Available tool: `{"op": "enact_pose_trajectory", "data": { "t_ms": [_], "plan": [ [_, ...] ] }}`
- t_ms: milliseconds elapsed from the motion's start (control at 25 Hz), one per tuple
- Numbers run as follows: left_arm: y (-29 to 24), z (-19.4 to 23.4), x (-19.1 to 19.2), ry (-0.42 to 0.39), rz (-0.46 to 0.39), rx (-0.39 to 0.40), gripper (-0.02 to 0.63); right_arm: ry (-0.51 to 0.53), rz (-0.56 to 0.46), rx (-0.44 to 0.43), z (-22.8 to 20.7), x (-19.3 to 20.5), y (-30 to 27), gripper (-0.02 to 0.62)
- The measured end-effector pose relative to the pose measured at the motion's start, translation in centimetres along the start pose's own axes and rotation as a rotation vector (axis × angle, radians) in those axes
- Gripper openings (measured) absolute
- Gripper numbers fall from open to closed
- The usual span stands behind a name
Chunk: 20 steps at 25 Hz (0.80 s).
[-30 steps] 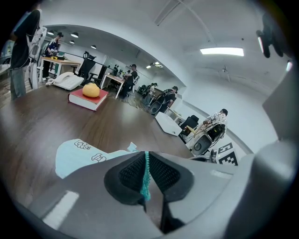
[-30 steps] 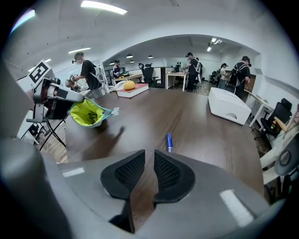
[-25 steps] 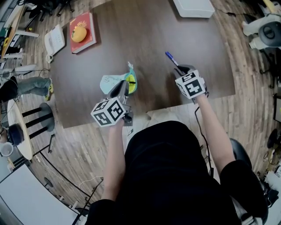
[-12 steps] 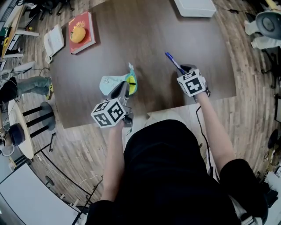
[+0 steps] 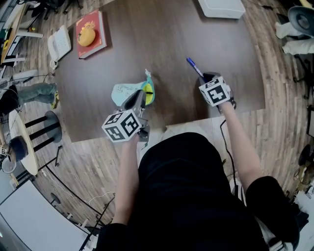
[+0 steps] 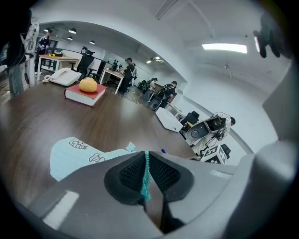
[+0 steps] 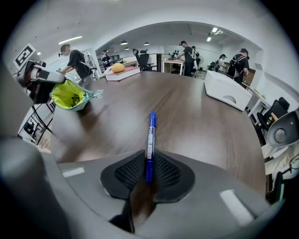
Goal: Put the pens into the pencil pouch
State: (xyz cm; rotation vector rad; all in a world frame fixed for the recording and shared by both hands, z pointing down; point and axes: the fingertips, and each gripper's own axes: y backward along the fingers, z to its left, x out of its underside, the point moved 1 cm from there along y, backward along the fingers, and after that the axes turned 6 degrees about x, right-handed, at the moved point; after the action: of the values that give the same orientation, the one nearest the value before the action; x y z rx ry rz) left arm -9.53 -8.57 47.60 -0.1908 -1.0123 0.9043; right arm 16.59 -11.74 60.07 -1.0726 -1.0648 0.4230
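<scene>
Wide dark desk (image 5: 167,44) below, mostly bare through the middle. A white box (image 5: 221,7) sits at the far edge and a red book (image 5: 91,29) at the far left corner, both well clear of the action.

On the near side is the pale blue pouch (image 5: 128,91). The left gripper (image 5: 140,98) is clamped on its teal zip edge, pads pinched tight on the fabric in the left gripper view, lifting that end. From the right gripper view the pouch's mouth gapes open, its yellow-green lining turned this way.

Off to the right, well apart from the pouch, the right gripper (image 5: 206,78) is clamped on the blue pen (image 5: 194,67). Its pads squeeze the pen's near end, and the rest sticks out ahead over bare wood.

So it looks like the carry step: pen in hand, not yet in. The next move calls for swinging the pen left across the desk, lining its free end up with that open mouth and sliding it in while the left gripper holds the mouth wide. Come in crooked and the pen may catch the rim.
</scene>
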Motion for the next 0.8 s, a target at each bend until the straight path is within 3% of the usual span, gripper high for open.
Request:
{"op": "enact_pose_trajectory", "data": {
  "t_ms": [800],
  "plan": [
    [-0.27,0.33,-0.21,0.016,-0.002,0.014,0.023,-0.036,-0.014,0.004,-0.08,0.09,-0.39,0.046]
  ]
}}
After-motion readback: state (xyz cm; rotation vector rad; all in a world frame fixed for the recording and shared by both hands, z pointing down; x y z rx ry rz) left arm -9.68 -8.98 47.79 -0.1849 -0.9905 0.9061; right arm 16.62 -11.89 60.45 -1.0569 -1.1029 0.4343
